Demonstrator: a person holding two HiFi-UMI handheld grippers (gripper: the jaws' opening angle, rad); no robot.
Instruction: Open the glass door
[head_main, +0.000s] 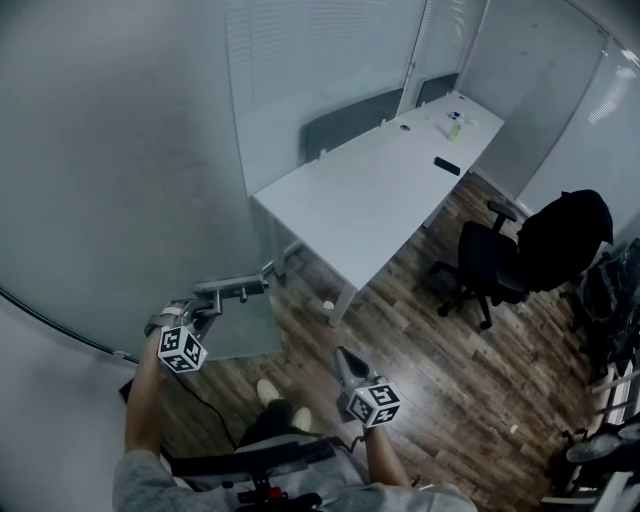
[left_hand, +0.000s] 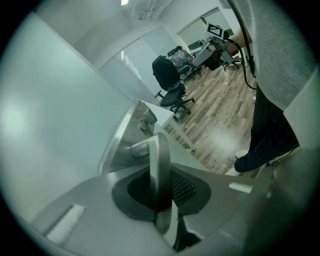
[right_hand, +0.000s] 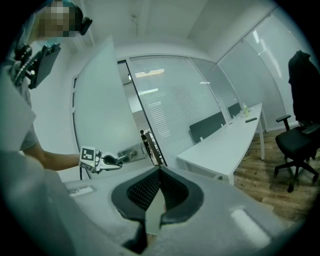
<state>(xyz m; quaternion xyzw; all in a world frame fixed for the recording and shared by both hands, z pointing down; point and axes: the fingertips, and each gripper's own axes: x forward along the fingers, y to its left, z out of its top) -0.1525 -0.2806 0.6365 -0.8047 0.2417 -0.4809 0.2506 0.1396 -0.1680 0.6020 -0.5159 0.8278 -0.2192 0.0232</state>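
The frosted glass door (head_main: 120, 170) fills the left of the head view and stands at an angle to the glass wall with blinds behind it. Its metal lever handle (head_main: 240, 287) sticks out near the door's edge. My left gripper (head_main: 205, 305) is shut on that handle. In the left gripper view the handle (left_hand: 159, 150) runs between the dark pads of the left gripper (left_hand: 160, 182). My right gripper (head_main: 342, 355) hangs over the floor, apart from the door, shut and empty. The right gripper view shows the shut right gripper (right_hand: 160, 170), the left gripper (right_hand: 107, 161) and the handle (right_hand: 129, 153).
A long white desk (head_main: 385, 190) stands past the door, with a dark phone (head_main: 447, 166) and a small bottle (head_main: 456, 127) on it. A black office chair (head_main: 485, 262) with a black jacket (head_main: 565, 235) is at the right. The person's shoes (head_main: 268, 392) stand on the wood floor.
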